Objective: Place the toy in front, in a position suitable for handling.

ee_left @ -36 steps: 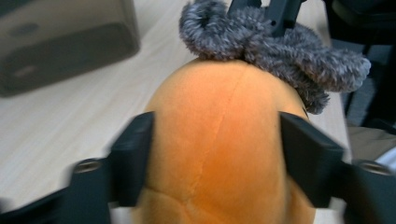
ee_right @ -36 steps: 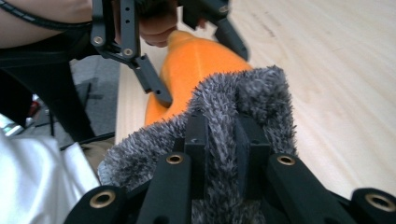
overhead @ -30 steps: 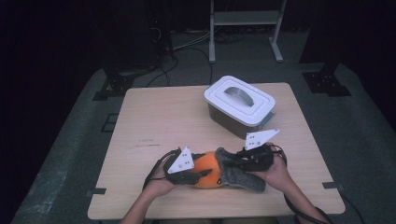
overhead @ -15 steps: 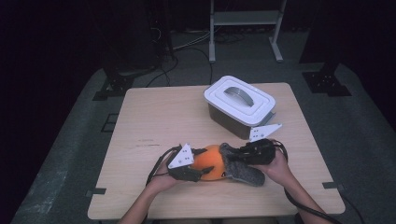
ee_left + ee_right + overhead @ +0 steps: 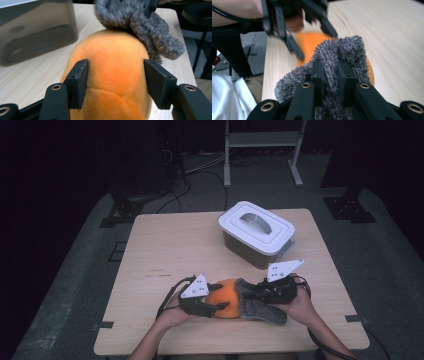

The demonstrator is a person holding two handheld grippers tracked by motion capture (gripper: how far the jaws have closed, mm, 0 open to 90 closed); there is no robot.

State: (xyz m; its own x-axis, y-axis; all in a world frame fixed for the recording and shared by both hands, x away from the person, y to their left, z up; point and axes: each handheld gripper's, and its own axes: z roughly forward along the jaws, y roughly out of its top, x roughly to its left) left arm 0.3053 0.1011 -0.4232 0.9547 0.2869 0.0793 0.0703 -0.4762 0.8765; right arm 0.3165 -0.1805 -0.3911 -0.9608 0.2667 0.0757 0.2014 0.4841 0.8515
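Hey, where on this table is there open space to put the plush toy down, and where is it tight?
The table is bare across its left half, from the far left corner down toward the left gripper. A narrower strip lies right of the lidded box. It is crowded at the near edge, where both grippers hold the orange plush and its grey fur.

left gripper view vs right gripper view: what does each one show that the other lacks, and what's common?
Left gripper view alone: the dark side wall of the lidded plastic box, and the left gripper with its jaws set on either side of the orange plush.

Right gripper view alone: the right gripper pinched on the grey furry fabric, plus white cloth at the lower left.

Both: the orange plush, the grey furry fabric and the wooden table.
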